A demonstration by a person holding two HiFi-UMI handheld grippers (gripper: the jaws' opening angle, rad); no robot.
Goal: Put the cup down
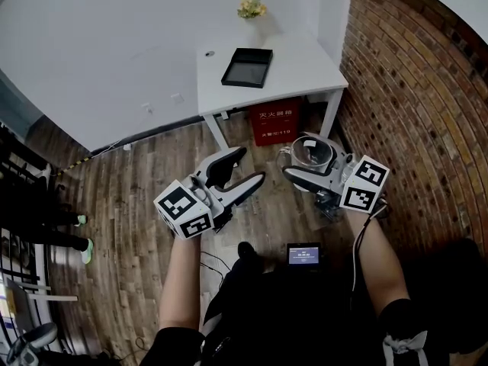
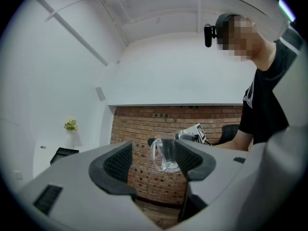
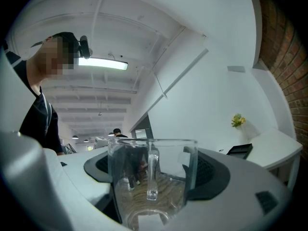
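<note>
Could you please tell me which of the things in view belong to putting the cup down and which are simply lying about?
Belongs to the job: glass cup, clamped in the right gripper; white table, probably where it goes.

Just lying about: black tray; yellow flowers; red box; small screen on the floor; left gripper, open and empty.

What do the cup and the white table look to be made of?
Cup: clear glass by the look, glossy; the background shows straight through its wall, though clear plastic is possible.
Table: smooth matte white top, likely laminate or painted board; not certain.
</note>
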